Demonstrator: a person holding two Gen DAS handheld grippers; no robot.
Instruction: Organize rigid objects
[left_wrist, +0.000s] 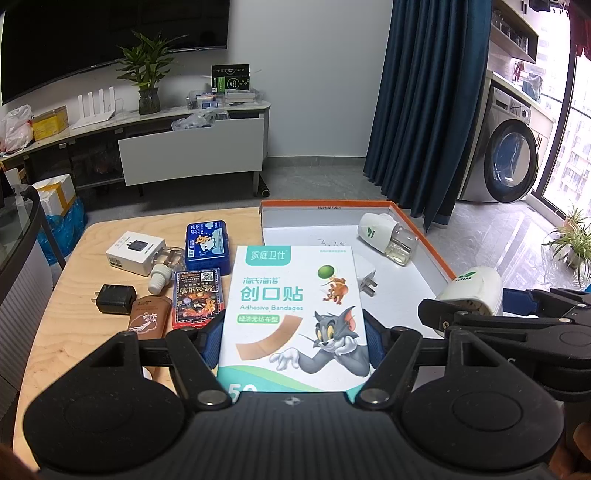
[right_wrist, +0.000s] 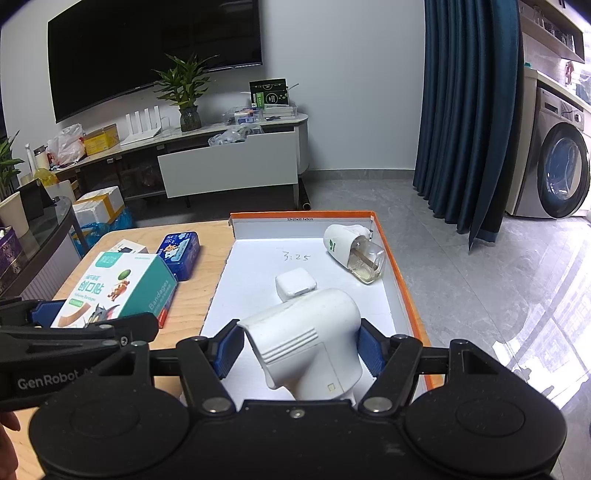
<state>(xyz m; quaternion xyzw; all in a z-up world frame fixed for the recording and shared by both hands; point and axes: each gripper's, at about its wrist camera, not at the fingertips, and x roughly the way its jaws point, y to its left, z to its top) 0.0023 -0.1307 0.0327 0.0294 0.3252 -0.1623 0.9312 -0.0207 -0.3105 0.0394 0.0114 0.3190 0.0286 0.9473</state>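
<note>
black tool (right_wrist: 301, 350) frames, blue ribbed pads (right_wrist: 232, 350), silver screws, "genrobot" lettering

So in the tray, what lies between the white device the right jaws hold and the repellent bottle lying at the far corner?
A white plug adapter lies on the tray floor between them, shown in the right wrist view.

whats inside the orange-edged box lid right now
Inside the orange-edged box lid: a white charger plug and a mosquito repellent heater with its bottle, lying down. The floor under the held white heater is hidden.
</note>
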